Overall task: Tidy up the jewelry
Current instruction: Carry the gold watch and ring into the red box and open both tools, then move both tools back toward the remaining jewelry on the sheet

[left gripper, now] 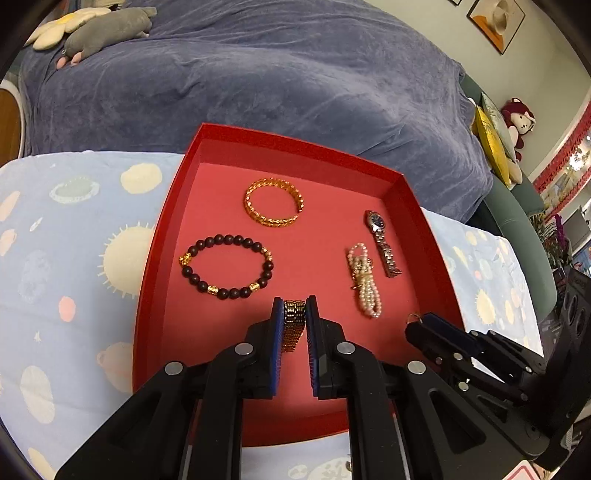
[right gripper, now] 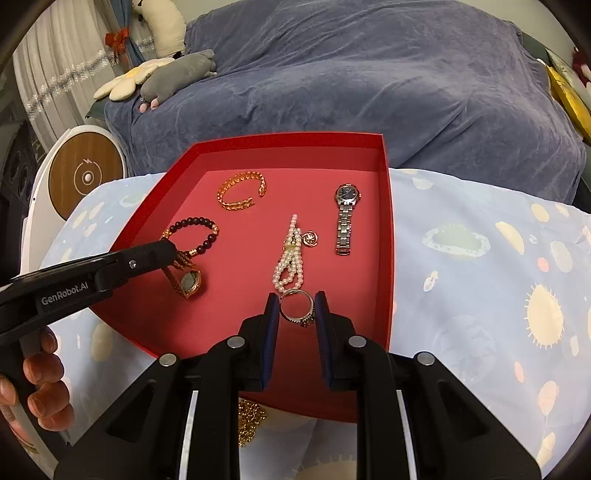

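Observation:
A red tray (left gripper: 173,236) (right gripper: 386,229) holds a gold cuff bracelet (left gripper: 272,202) (right gripper: 242,192), a dark bead bracelet (left gripper: 227,266) (right gripper: 195,232), a pearl strand (left gripper: 364,280) (right gripper: 291,258) and a silver watch (left gripper: 382,242) (right gripper: 345,218). My left gripper (left gripper: 294,314) (right gripper: 168,254) is shut on a gold watch (left gripper: 294,325) (right gripper: 188,282), held over the tray's near part. My right gripper (right gripper: 296,308) (left gripper: 421,321) is shut on a silver ring (right gripper: 297,308) just above the tray floor, near the pearls.
The tray lies on a pale blue cloth (right gripper: 480,258) printed with suns and planets. A gold chain (right gripper: 249,421) lies on the cloth below the tray's near edge. A blue-covered sofa (left gripper: 258,74) with plush toys (left gripper: 107,29) lies behind.

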The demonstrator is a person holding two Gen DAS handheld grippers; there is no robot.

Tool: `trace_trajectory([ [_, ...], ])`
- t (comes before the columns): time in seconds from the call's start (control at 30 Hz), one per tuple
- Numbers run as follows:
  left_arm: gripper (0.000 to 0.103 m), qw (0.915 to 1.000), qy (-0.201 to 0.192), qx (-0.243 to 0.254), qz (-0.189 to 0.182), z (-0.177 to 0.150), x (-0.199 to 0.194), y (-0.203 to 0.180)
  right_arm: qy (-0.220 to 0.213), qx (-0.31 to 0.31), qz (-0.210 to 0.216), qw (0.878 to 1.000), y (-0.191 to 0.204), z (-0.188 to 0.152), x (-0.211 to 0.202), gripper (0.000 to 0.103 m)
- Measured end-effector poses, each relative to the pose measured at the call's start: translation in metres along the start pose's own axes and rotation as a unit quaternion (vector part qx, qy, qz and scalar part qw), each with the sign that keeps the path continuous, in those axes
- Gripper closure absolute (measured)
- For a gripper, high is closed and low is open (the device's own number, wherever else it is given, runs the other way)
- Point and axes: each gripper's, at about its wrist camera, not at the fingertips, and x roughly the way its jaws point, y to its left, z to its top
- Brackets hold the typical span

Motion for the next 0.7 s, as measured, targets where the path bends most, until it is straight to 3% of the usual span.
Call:
trace_trajectory([
  [0.2,0.084,0.9981,-0.055,0.007,0.026,0.0,-0.022,0.005,-0.012,0.014,-0.003,1.0,-0.008,0.002,-0.002,0.082],
  [0.27,0.07,0.9964,-0.074,0.013,0.039,0.002,-0.035,0.005,-0.024,0.018,-0.003,1.0,-0.01,0.003,-0.011,0.075],
  [0.47,0.048,0.9906,-0.111,0.029,0.075,-0.007,-0.079,0.006,-0.066,0.032,0.003,0.997,-0.01,0.004,-0.057,0.068],
  [0.7,0.045,0.9909,-0.109,0.009,0.079,-0.041,-0.122,0.02,-0.076,0.049,0.009,0.996,-0.011,-0.024,-0.103,0.068],
])
